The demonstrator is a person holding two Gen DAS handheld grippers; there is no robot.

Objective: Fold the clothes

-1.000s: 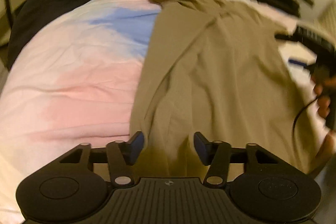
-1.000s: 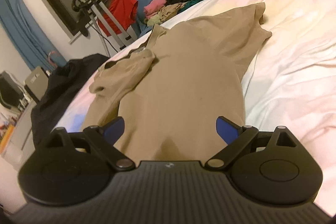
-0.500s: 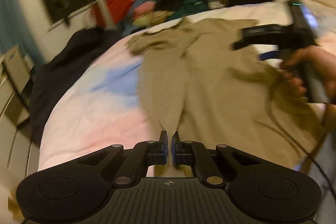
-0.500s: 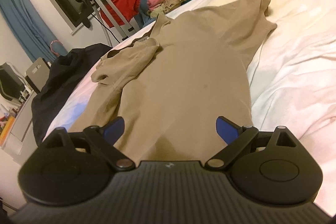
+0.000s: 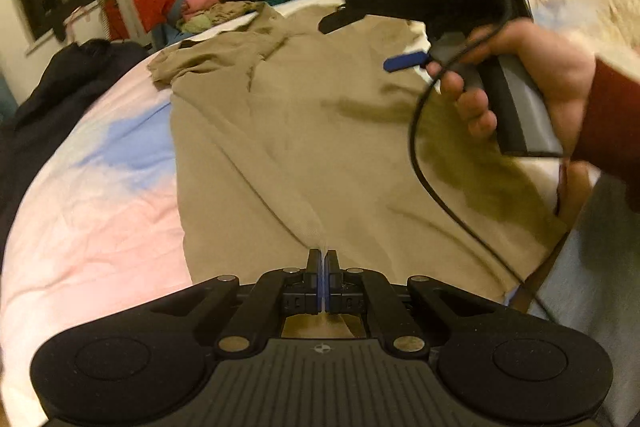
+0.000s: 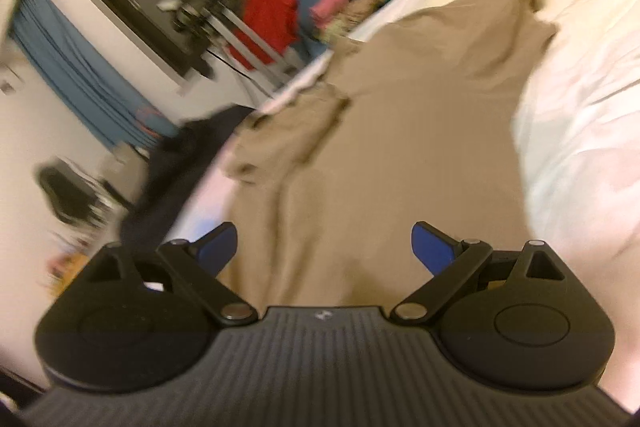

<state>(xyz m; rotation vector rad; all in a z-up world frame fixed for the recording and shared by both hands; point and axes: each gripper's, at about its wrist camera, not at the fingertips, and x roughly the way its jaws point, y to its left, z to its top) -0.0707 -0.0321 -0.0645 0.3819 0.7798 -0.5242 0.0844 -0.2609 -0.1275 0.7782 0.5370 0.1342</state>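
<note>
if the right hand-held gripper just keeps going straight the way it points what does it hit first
Most likely the tan shirt spread on the bed: the open right hand-held gripper points over it with nothing between. The blur makes its height above the cloth unclear.

The left gripper (image 5: 322, 263) has its fingers (image 5: 313, 269) pressed together, pinching a ridge of the tan shirt (image 5: 304, 131). The right gripper (image 6: 324, 247) hangs above the same shirt with its fingers (image 6: 430, 249) spread wide. The right hand (image 5: 532, 83), in a dark red sleeve, grips its handle.
</note>
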